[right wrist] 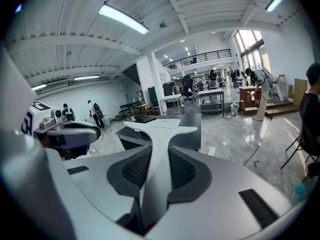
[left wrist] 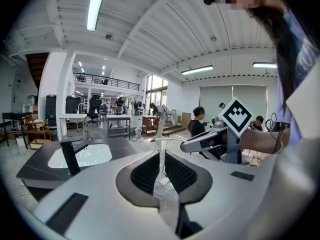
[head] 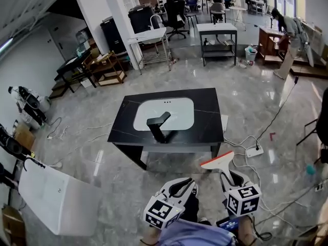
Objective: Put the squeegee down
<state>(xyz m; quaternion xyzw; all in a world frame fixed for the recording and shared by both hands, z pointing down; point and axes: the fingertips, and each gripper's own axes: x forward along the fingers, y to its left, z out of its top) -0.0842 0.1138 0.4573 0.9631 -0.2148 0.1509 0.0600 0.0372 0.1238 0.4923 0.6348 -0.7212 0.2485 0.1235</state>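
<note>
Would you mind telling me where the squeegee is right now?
In the head view the squeegee is at lower right, gripped by its handle in the right tongs, held in the air by the near right corner of the black sink table.

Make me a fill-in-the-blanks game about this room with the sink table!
The squeegee is held by the gripper in the person's ____ hand.
The tap on the sink table is ____ in colour.
The basin set into that table is ____ in colour.
The other gripper holds ____.
Missing words: right; black; white; nothing.
</note>
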